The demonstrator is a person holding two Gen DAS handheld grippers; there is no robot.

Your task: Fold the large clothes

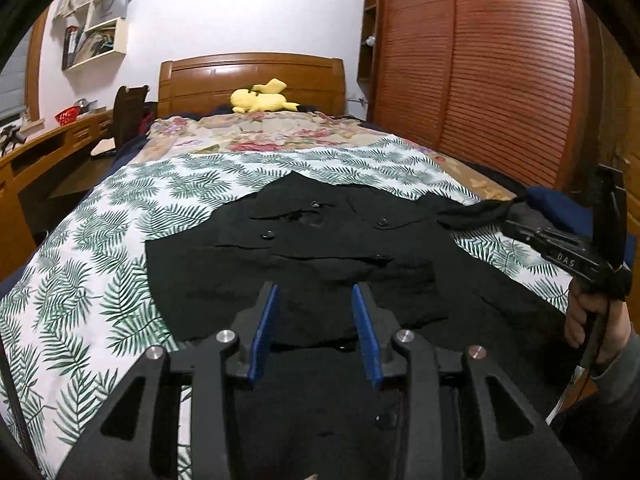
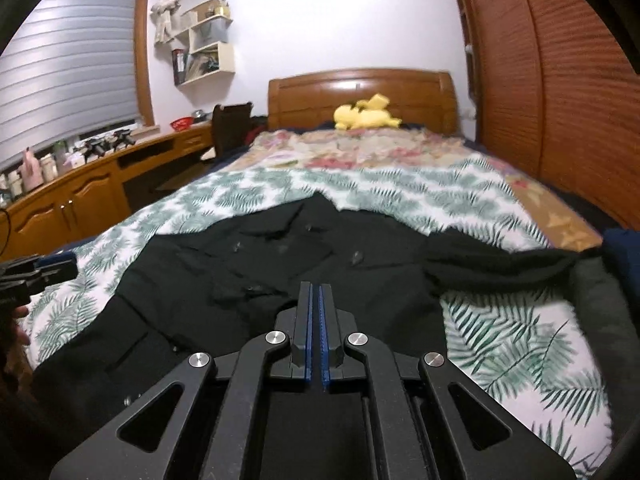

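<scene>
Grippers (image 1: pixel 315 292) above coat (image 1: pixel 304 256) — black, flat

One black coat (image 1: pixel 304 264) spread on one bed (image 1: pixel 100 264). Two grippers above the coat: left gripper (image 1: pixel 316 292), right gripper (image 2: pixel 315 292). One yellow plush toy (image 1: pixel 262 98) beyond the coat, by one wooden headboard (image 1: pixel 252 76). One red basket (image 1: pixel 66 115) left of the bed.

Home bedroom: bed (image 1: pixel 120 216) center, headboard (image 1: pixel 252 76) and plush (image 1: pixel 262 100) at 12, wardrobe (image 1: pixel 480 80) at 2, desk (image 2: pixel 80 196) at 9.
</scene>
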